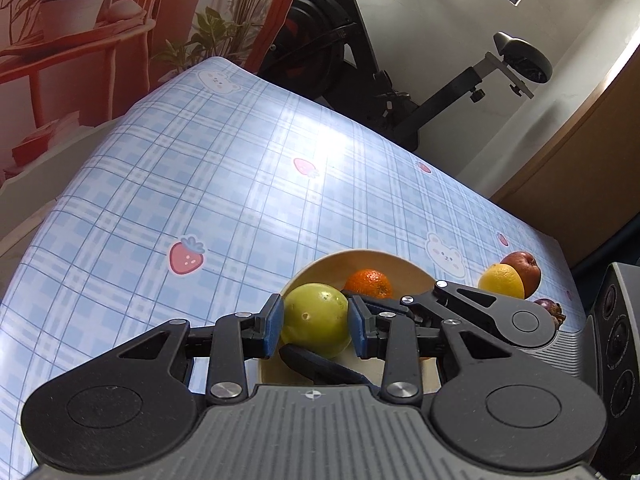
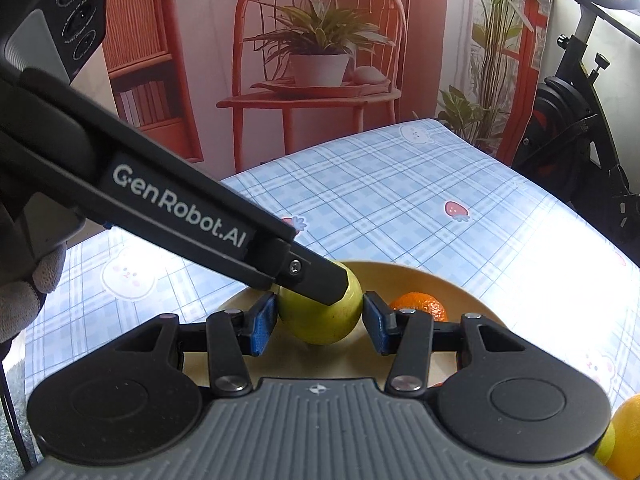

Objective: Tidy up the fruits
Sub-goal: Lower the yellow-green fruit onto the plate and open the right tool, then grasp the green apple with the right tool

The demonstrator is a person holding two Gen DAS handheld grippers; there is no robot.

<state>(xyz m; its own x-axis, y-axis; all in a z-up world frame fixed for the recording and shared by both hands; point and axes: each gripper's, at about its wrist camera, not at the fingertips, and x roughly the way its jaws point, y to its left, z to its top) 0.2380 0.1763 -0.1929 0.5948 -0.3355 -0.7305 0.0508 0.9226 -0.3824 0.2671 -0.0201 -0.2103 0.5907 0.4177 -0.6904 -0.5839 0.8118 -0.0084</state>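
A green round fruit hangs over the near part of a beige bowl. My left gripper is shut on it, blue pads pressed to its two sides. My right gripper also grips the green fruit crosswise, with its pads against it. In the left wrist view one right finger lies under the fruit. In the right wrist view a left finger crosses over its top. An orange mandarin lies in the bowl.
A yellow fruit, a red apple and a dark purple fruit lie on the blue plaid tablecloth right of the bowl. An exercise bike stands beyond the far edge. A gloved hand holds the left gripper.
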